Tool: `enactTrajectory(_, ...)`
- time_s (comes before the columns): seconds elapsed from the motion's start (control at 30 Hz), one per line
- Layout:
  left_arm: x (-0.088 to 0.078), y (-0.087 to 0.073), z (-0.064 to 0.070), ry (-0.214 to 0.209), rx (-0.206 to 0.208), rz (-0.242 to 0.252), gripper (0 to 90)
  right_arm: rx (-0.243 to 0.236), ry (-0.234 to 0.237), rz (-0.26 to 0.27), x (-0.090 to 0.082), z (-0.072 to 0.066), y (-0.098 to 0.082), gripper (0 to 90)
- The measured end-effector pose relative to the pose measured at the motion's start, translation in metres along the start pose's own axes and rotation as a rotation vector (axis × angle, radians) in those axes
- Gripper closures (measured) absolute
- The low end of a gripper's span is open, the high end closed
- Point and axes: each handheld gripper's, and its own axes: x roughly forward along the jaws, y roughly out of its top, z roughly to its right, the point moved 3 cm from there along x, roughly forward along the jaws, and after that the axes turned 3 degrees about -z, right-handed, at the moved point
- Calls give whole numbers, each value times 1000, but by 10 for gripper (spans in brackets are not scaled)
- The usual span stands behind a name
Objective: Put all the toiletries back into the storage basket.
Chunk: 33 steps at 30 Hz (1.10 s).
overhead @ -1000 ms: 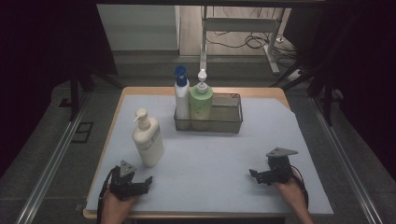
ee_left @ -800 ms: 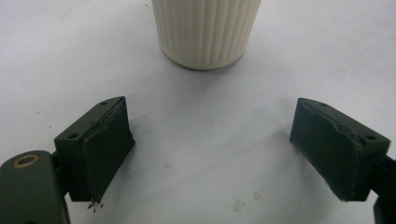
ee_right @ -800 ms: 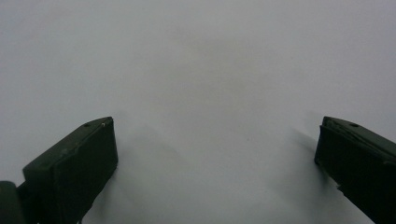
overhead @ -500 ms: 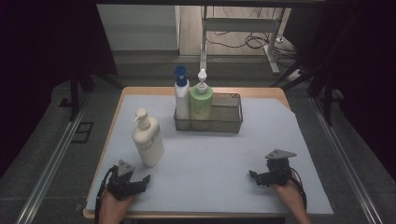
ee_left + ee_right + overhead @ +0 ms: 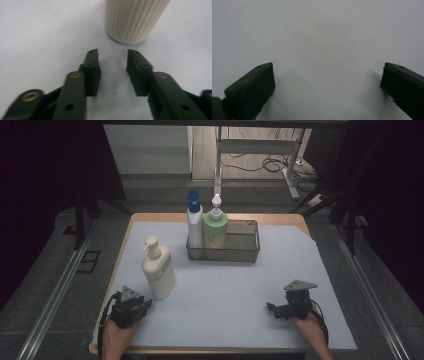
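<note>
The left tongs (image 5: 131, 304) rest low on the white mat (image 5: 225, 290) at the near left corner, with the cream bottle (image 5: 158, 270) just ahead of their tips and slightly to the right. In the left gripper view the left tongs (image 5: 112, 53) point at the ribbed base of the bottle (image 5: 132, 20), which stands a little right of the line between the two jaws and clear of both tips. The jaws have just been closing: they now stand partly drawn together with a plain gap and nothing but bare mat between them. That gap looks narrower than the base of the bottle, so a grasp would, by this reading, call for the jaws to spread again before they advance.

The bottle stands upright, its long axis vertical and its pump head on top; the tongs lie nearly level, so they meet it across that axis, low on the body.

The right tongs (image 5: 285, 307) lie at the near right of the mat, well apart from the bottle. In the right gripper view the right tongs (image 5: 327, 82) are spread wide over empty mat. The left hand is therefore clearly the nearer.

Farther off, beyond the bottle and to its right, a wire basket (image 5: 247, 251) holds a blue-capped bottle (image 5: 194, 222) and a green bottle (image 5: 215, 230), both upright.
</note>
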Motion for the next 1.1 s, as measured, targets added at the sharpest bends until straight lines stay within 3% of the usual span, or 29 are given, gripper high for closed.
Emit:
enactTrajectory(0.2, 6, 12, -5, 1, 0, -1, 827, 0, 0, 0, 0, 0, 0, 0)
enactTrajectory(0.37, 12, 21, -12, 0, -2, 9, 889, 0, 0, 0, 0, 0, 0, 0)
enactTrajectory(0.6, 25, 34, -22, -31, -20, 32, 892, 0, 0, 1, 0, 0, 0, 0)
enactTrajectory(0.87, 37, 42, -27, -50, -17, 19, 893, 1, 0, 1, 0, 0, 0, 0)
enactTrajectory(1.1, 43, 46, -21, -72, -11, 38, 893, 0, -1, 1, 0, 0, 0, 0)
